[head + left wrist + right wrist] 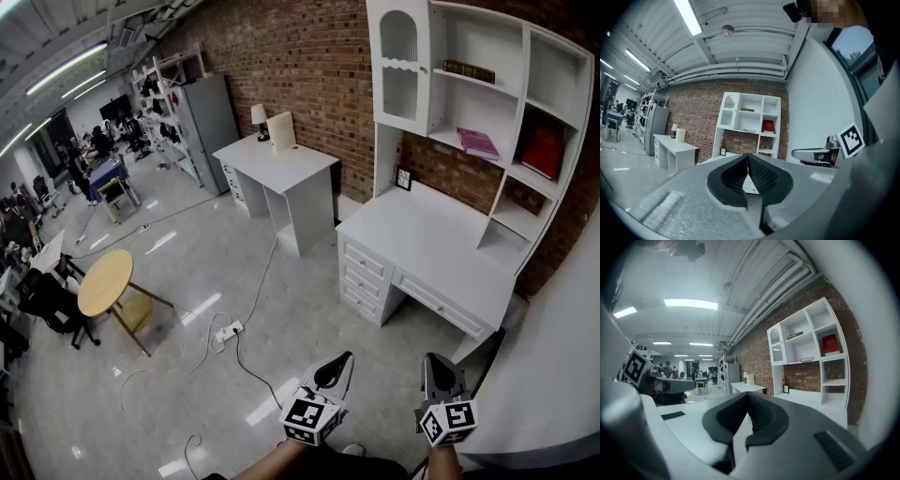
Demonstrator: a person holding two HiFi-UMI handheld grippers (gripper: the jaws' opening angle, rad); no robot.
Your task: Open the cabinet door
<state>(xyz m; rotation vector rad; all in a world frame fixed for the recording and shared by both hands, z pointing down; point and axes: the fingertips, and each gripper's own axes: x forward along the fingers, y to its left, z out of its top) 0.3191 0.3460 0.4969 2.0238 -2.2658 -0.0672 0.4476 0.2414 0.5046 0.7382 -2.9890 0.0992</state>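
The white hutch cabinet stands on a white desk against the brick wall. Its arched glass door at the upper left is closed; the same door shows in the left gripper view, and it appears again in the right gripper view. My left gripper and right gripper are held level at the bottom of the head view, well short of the desk. Both are shut with nothing between the pads, as the left gripper and right gripper show in their own views.
A red book and a pink book lie on the open shelves. A second white desk with a lamp stands to the left. A power strip and cables lie on the floor. A round wooden table is far left, a white wall close on the right.
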